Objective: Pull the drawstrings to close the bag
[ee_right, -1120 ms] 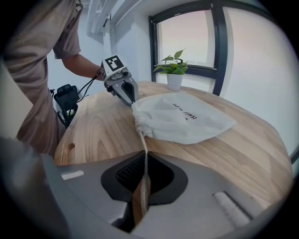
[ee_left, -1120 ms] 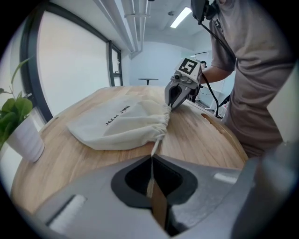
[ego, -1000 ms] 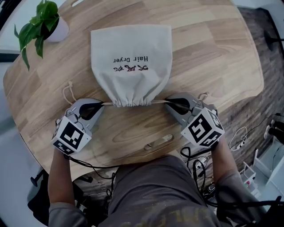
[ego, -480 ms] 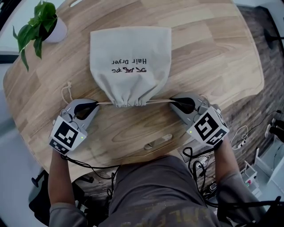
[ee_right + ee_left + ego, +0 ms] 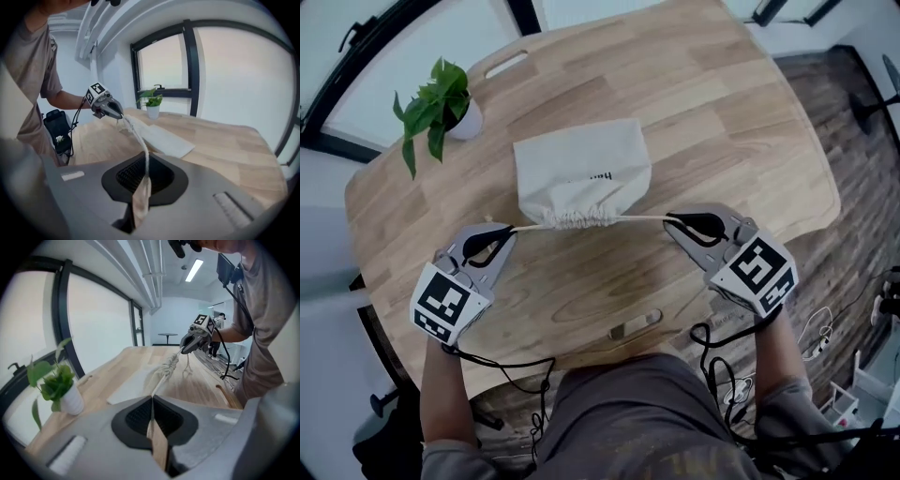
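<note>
A cream cloth drawstring bag (image 5: 581, 169) lies on the round wooden table (image 5: 722, 122), its gathered mouth (image 5: 581, 218) turned toward me and puckered tight. A cord runs taut out of each side of the mouth. My left gripper (image 5: 502, 231) is shut on the left drawstring (image 5: 530, 226), and my right gripper (image 5: 673, 221) is shut on the right drawstring (image 5: 642, 218). In the left gripper view the cord (image 5: 160, 379) leaves the shut jaws (image 5: 152, 400) toward the bag (image 5: 136, 383). The right gripper view shows its cord (image 5: 137, 133) pinched between the jaws (image 5: 146, 159), with the bag (image 5: 164, 138) beyond.
A small potted plant (image 5: 441, 103) stands at the table's far left. Handle slots are cut into the tabletop near me (image 5: 637, 325) and at the far edge (image 5: 506, 64). Black cables hang below the near edge, and a window wall lies behind the table.
Both grippers have risen with the cords, pulling them tauter and lifting the bag's mouth. The bag looks shorter and more bunched. My head view has shifted back.
</note>
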The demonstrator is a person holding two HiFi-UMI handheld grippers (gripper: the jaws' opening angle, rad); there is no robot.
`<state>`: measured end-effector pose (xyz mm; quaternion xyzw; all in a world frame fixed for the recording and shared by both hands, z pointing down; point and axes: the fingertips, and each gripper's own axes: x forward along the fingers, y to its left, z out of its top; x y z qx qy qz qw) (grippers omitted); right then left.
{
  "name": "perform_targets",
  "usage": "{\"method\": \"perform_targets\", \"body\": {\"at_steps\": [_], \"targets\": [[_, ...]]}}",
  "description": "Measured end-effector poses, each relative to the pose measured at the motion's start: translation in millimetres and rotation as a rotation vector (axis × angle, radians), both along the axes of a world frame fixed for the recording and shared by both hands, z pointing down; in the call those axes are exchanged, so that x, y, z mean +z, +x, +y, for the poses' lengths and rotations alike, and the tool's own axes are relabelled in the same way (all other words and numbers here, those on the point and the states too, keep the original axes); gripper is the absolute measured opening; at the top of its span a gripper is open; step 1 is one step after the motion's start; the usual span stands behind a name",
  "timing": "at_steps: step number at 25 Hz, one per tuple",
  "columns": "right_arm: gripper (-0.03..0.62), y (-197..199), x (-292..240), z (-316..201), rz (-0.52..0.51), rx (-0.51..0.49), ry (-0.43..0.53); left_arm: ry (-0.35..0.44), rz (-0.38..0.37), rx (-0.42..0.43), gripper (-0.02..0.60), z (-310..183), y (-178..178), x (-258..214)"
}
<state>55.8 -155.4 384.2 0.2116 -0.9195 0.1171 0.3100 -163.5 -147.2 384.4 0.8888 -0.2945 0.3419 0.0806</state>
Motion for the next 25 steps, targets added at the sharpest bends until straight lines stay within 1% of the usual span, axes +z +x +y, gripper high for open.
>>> {"method": "perform_targets", "body": {"at_steps": [3, 7, 10, 13, 15, 18, 21, 25], "targets": [[0.035, -5, -69, -16, -0.066, 0.027, 0.087, 0.093, 0.015, -0.075, 0.005, -12, -4, -62], [0.037, -8, -163, -25, -0.193, 0.090, 0.172, 0.214, 0.054, -0.190, 0.005, -17, -7, -155], [0.037, -8, -228, -40, -0.277, 0.120, 0.250, 0.320, 0.074, -0.256, 0.005, -28, -7, -222], [0.037, -8, -275, -48, -0.310, 0.127, 0.308, 0.376, 0.091, -0.311, 0.006, -36, -7, -273], [0.038, -6, -294, -45, -0.325, 0.133, 0.336, 0.410, 0.113, -0.336, 0.006, -34, -6, -294], [0.038, -3, -310, -36, -0.352, 0.151, 0.374, 0.456, 0.135, -0.359, 0.006, -26, -4, -311], [0.038, -1, -317, -31, -0.371, 0.170, 0.403, 0.484, 0.127, -0.371, 0.006, -22, -2, -318], [0.038, 0, -318, -30, -0.380, 0.193, 0.409, 0.502, 0.129, -0.386, 0.006, -20, -1, -321]]}}
